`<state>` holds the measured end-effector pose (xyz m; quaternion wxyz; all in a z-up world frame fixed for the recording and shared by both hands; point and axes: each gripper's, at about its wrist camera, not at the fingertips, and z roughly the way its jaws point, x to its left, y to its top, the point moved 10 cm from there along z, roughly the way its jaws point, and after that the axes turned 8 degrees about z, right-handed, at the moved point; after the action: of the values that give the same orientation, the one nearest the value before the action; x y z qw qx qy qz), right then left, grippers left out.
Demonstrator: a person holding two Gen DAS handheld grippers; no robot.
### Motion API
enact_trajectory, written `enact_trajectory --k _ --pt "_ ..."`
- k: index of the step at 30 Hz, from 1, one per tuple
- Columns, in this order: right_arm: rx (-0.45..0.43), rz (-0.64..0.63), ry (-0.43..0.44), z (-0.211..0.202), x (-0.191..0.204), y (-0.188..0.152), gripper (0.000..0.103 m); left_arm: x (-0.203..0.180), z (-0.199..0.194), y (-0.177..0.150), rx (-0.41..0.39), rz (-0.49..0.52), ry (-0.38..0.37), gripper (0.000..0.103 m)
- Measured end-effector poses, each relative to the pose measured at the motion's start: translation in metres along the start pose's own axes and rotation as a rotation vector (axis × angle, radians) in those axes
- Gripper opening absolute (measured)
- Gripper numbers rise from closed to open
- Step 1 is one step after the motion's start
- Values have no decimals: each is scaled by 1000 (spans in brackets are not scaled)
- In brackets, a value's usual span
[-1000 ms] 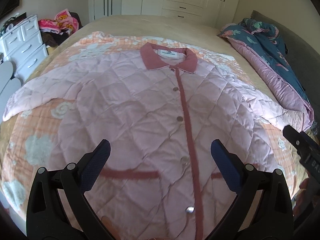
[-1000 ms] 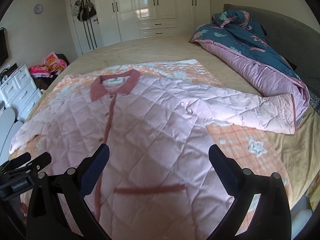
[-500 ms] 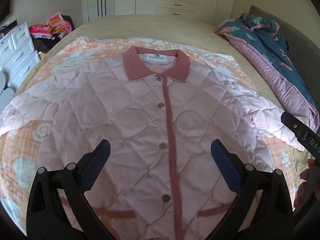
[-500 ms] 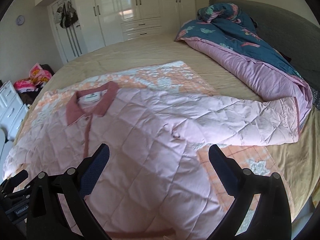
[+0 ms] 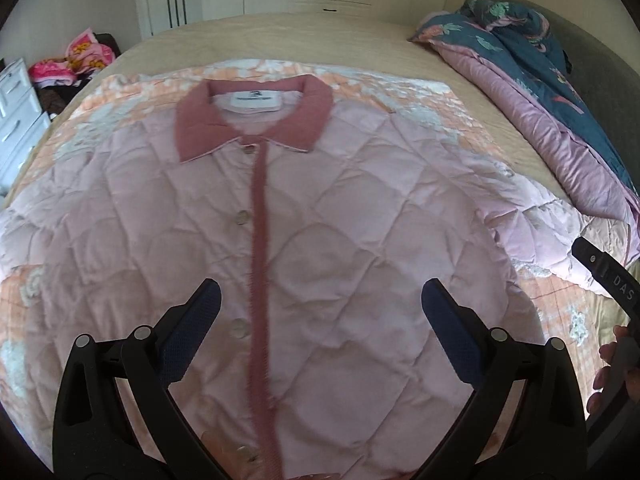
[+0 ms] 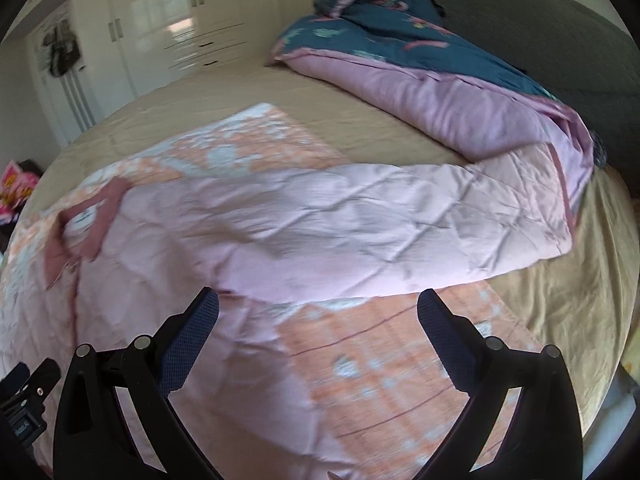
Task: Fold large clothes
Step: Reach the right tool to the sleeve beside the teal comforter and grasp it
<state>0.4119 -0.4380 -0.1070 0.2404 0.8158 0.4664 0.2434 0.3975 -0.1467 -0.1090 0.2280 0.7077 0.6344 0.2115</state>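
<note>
A large pink quilted jacket (image 5: 340, 216) with a dusty-red collar (image 5: 256, 116) and button placket lies flat, front up, on the bed. My left gripper (image 5: 320, 320) is open and empty above the jacket's chest. My right gripper (image 6: 318, 324) is open and empty, just below the jacket's right sleeve (image 6: 380, 224), which stretches out to the right. The sleeve cuff (image 6: 560, 200) reaches the rolled duvet. The right gripper's body also shows at the right edge of the left wrist view (image 5: 608, 280).
An orange floral blanket (image 6: 380, 360) lies under the jacket on the beige bed (image 5: 320, 40). A rolled teal-and-lilac duvet (image 6: 440, 80) lies along the right side by the grey headboard. White wardrobes stand behind; a white dresser (image 5: 16, 112) stands at the left.
Both grippers have moved forward over the jacket. The left now looks at the chest and collar. The right has swung right toward the sleeve. Both stayed open.
</note>
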Motion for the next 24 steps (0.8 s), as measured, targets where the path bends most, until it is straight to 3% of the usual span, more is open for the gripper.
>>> enact_trajectory --k 16,24 --pt "77 390 -108 54 -146 22 99 -43 19 19 -11 79 13 94" --pt "132 570 -115 87 -191 14 99 -53 32 25 -6 105 27 94"
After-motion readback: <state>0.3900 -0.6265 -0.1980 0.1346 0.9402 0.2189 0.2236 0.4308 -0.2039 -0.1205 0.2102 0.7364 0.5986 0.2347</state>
